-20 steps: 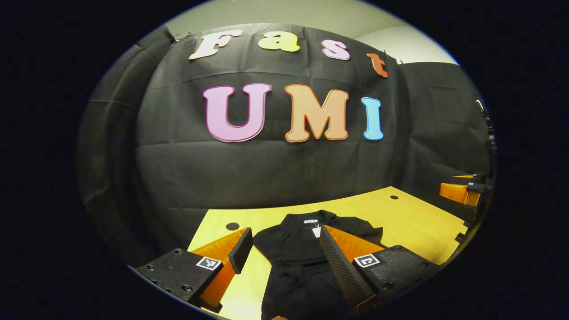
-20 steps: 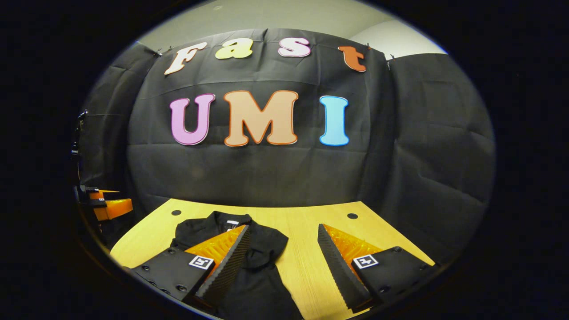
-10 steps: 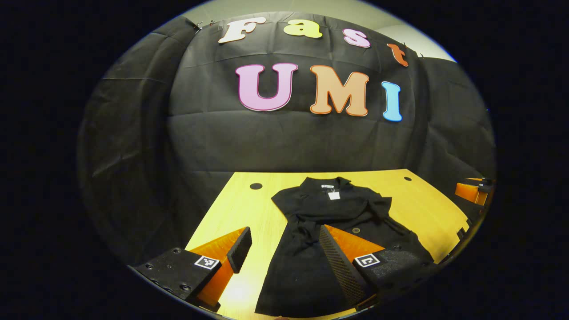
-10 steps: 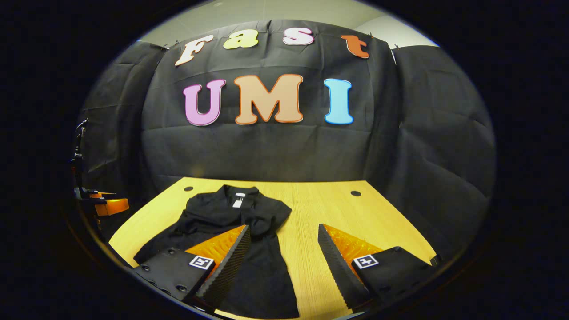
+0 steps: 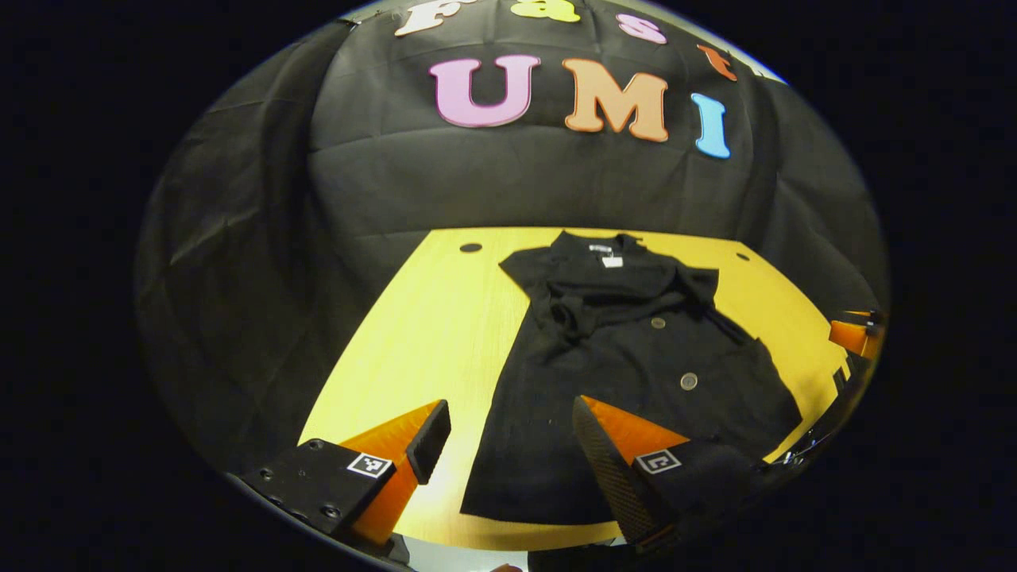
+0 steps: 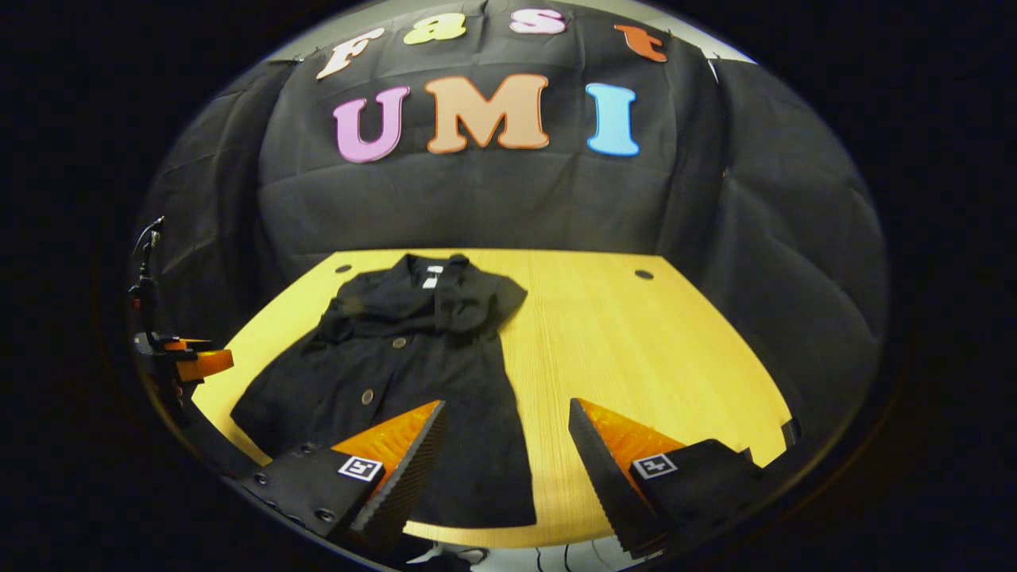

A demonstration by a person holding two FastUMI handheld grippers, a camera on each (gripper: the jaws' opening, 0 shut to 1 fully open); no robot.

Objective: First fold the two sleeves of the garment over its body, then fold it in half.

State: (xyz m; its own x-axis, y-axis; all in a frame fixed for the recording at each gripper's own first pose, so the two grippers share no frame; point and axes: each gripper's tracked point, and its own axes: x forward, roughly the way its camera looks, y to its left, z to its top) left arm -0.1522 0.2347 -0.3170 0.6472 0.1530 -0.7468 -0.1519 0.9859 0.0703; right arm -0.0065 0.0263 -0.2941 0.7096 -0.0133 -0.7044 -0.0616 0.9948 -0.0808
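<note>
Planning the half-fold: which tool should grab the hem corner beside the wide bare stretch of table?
Right: its open tool straddles that hem corner; the left tool hovers over the garment's other side.

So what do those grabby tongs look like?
Each pair of tongs, the left tongs and the right tongs, has two orange wedge-shaped fingers faced with black ridged pads. Behind them sit black blocks with screws, each wearing a small black-and-white square sticker.

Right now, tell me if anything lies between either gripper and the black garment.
Nothing visible does. The garment lies flat on the wooden table, with only bare tabletop around it. The left gripper and right gripper are open above its near hem.
</note>
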